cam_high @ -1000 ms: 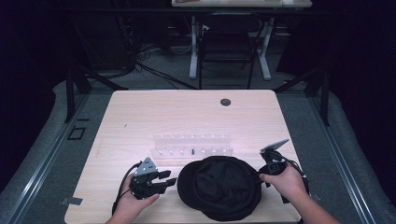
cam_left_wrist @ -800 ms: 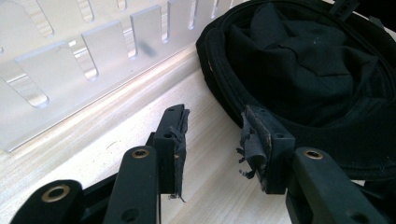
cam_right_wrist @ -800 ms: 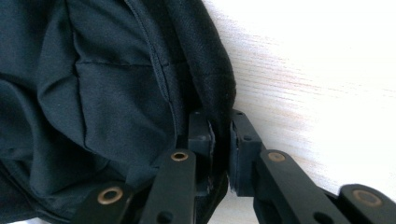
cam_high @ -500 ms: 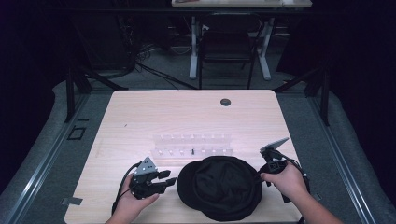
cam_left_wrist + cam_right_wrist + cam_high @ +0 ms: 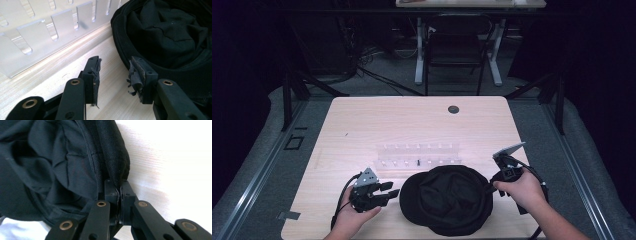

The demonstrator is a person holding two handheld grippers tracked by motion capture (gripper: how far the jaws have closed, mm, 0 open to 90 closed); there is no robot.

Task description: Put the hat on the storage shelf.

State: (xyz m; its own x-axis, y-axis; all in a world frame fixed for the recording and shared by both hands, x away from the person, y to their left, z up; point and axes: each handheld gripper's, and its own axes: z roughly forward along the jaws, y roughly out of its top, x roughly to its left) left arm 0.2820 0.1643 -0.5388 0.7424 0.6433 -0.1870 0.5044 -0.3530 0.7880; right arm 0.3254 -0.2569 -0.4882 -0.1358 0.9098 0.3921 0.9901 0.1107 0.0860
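Cap [image 5: 447, 199] before rack [image 5: 418, 155], between tools.

My left gripper [image 5: 113, 75]: black jaws, brass rivets, frayed black pads [image 5: 133, 75]. Right gripper [image 5: 507, 172]: black body, grey three-cornered plate [image 5: 509, 149], black cable [image 5: 534, 175].

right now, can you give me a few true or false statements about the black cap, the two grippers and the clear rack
1. The right gripper is shut on the rim of the black cap. True.
2. The left gripper grips the cap too. False: its jaws stand open over bare table, with the cap's edge beside one jaw.
3. The cap lies with its inside facing up. True: the gripper views show its seams and lining.
4. The clear rack sits on top of the cap. False: it lies flat on the table just beyond the cap.
5. The cap lies at the table's far edge. False: it lies at the near edge, between the person's hands.
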